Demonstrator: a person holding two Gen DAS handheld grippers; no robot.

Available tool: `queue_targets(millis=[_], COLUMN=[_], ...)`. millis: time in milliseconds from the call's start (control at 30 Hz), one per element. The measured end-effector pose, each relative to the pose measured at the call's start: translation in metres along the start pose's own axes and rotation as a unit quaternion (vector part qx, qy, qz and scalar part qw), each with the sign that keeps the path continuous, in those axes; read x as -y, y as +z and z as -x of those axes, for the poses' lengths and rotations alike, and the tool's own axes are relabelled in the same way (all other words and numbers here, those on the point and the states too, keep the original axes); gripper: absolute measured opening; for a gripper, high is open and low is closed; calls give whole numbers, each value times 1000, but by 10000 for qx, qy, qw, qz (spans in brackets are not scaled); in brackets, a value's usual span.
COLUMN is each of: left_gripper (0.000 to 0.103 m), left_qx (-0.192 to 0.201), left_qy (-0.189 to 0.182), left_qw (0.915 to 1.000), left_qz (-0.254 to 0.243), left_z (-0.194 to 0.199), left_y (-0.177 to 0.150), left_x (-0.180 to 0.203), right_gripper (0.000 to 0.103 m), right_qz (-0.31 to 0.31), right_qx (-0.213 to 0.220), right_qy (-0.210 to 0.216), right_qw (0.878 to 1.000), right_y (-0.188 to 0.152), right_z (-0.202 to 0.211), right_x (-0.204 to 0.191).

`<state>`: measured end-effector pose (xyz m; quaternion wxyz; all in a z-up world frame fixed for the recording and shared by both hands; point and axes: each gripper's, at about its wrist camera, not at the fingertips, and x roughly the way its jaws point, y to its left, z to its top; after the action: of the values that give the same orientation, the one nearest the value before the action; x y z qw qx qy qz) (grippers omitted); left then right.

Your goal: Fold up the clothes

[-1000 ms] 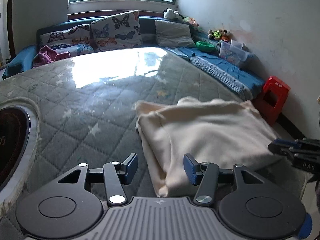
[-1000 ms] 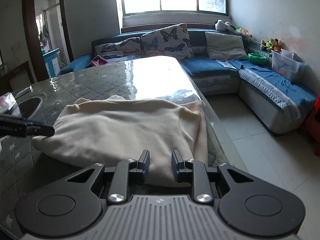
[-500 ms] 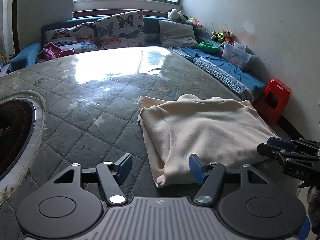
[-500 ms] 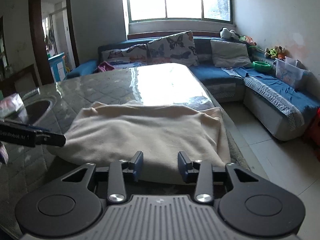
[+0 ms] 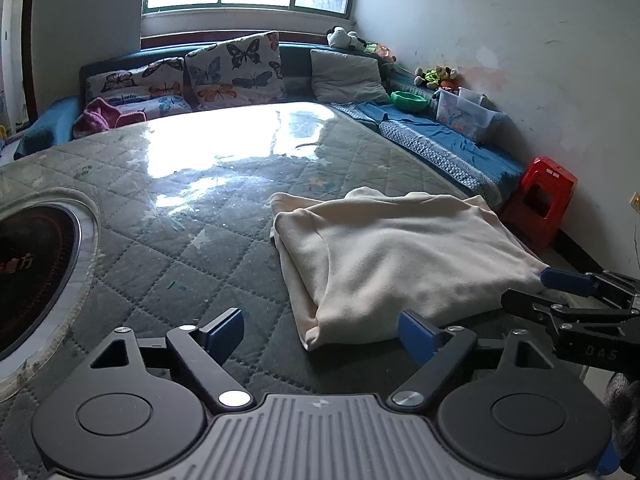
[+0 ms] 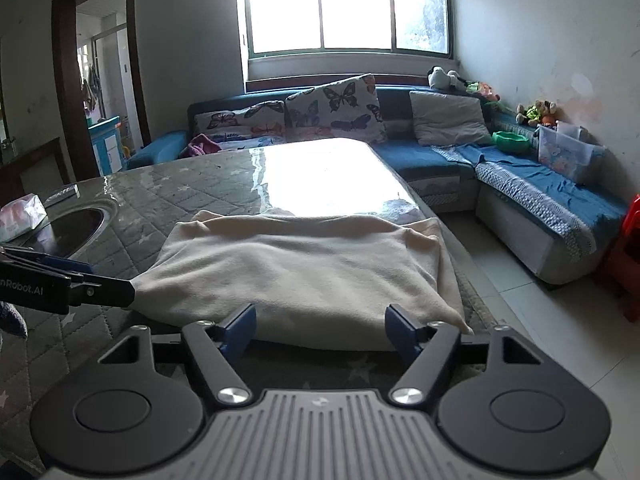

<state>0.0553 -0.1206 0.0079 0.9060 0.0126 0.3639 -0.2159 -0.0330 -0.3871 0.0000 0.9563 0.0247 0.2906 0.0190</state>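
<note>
A cream garment (image 5: 392, 256) lies folded into a rectangle on the quilted grey table (image 5: 200, 216), near its right edge. My left gripper (image 5: 322, 330) is open, just short of the garment's near left corner. My right gripper (image 6: 320, 330) is open in front of the garment's (image 6: 296, 264) near edge, clear of the cloth. The right gripper's fingers also show in the left wrist view (image 5: 568, 292), by the garment's right corner. The left gripper's fingers show in the right wrist view (image 6: 68, 280), at the left corner.
A round inset hob (image 5: 36, 264) sits in the table at the left. A blue sofa with butterfly cushions (image 5: 236, 68) runs behind and along the right wall. A red stool (image 5: 544, 200) stands on the floor beyond the table's right edge. A tissue pack (image 6: 20, 216) lies far left.
Both grippers have opened wider and drawn back from the garment. The folded garment lies still on the table.
</note>
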Motion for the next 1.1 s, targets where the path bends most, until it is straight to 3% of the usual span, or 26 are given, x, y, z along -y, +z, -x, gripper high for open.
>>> queue_targets(millis=[100,300,600,867,1100], left_gripper=[94,98,102,103,103], left_qx=[9,26,70,92,105], left_qy=[-28,7,10,32,28], left_qw=[10000,10000,9999,9998,9996], left_qz=[-44,-67,-83,-170,-244], left_z=[4,10,21,27,32], left_y=[-4,-9,-18,-25,-31], left_x=[1,-1,-2,2,6], right_gripper=[83,87,103,103,103], right_qz=[-26,-53,37,155,-110], right_qx=[7,39,164,174,34], right_qy=[-41,-92,-225,-239,-188], right_qw=[10000,9999,9996,9994,9998], right_y=[-2,-6,-11,-14,-17], right_z=[3,11,22,28,30], right_x=[-3,-9,-21,-28,-23])
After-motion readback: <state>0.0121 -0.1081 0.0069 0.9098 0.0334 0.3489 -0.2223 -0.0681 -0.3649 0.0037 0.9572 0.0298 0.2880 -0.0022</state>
